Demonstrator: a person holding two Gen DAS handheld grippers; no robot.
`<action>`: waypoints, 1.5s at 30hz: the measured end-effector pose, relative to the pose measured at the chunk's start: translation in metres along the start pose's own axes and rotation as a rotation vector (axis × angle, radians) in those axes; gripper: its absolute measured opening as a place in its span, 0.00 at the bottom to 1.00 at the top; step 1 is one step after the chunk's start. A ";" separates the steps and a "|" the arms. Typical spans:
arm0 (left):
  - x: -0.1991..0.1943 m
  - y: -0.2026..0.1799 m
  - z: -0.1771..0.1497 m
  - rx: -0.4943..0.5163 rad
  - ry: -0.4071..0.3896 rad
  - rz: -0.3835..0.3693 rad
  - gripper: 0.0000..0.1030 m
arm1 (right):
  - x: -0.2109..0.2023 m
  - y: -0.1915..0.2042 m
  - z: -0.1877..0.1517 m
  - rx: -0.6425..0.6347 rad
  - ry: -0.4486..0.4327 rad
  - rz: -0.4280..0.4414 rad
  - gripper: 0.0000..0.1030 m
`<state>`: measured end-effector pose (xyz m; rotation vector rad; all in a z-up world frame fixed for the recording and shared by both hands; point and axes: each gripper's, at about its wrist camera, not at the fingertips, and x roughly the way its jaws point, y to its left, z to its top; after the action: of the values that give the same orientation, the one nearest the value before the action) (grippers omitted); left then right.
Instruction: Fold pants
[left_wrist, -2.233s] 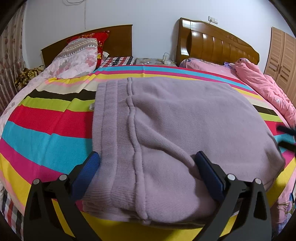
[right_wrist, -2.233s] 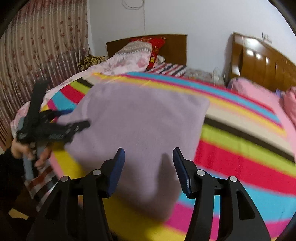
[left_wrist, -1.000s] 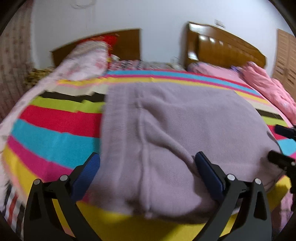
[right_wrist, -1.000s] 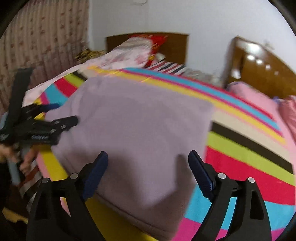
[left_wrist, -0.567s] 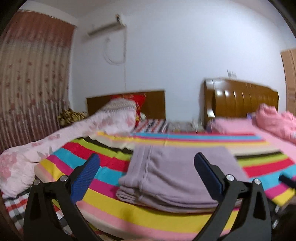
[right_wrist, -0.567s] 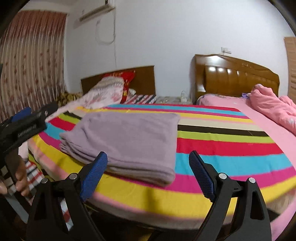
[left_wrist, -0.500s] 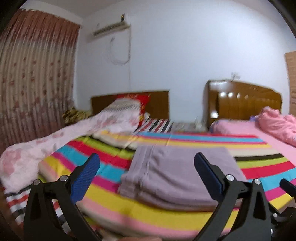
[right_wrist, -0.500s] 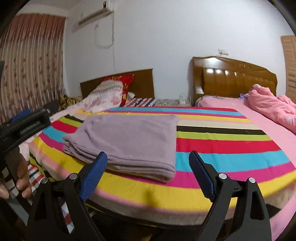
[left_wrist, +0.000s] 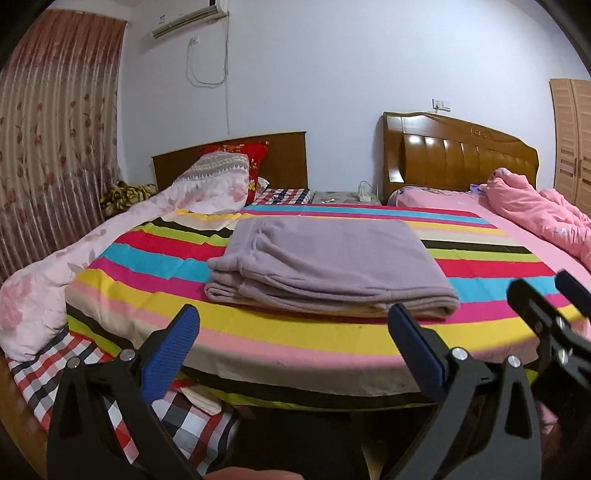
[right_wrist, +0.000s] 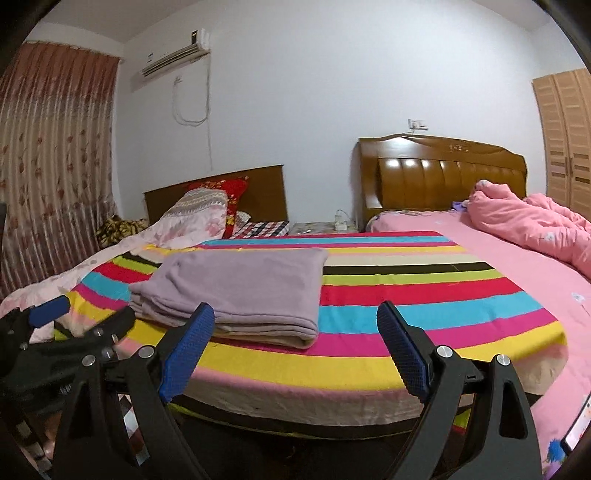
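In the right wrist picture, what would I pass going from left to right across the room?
Flowered curtain → air conditioner → red pillow → folded purple pants → big wooden headboard → pink quilt → wardrobe.

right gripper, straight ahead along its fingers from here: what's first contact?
Probably the striped bedspread at the near bed edge. The open right gripper aims there, right of the folded pants, so likely missing them; depth is unclear.

Both grippers have pulled back off the folded pants (left_wrist: 328, 269): the left gripper (left_wrist: 291, 332) no longer straddles them, and the right gripper (right_wrist: 295, 332) has opened wider and backed off.
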<state>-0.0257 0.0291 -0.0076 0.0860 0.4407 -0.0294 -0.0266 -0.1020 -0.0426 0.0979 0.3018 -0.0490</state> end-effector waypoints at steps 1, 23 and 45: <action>0.002 -0.001 -0.001 0.008 0.009 0.006 0.99 | -0.001 0.001 -0.001 -0.001 0.005 0.004 0.84; 0.008 0.016 -0.003 -0.068 0.024 0.026 0.99 | -0.005 -0.004 -0.001 0.006 0.010 0.013 0.84; 0.007 0.013 -0.003 -0.072 0.029 0.029 0.99 | -0.003 -0.004 -0.001 0.001 0.019 0.015 0.84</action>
<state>-0.0201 0.0428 -0.0126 0.0220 0.4690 0.0164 -0.0300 -0.1060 -0.0430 0.1015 0.3203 -0.0329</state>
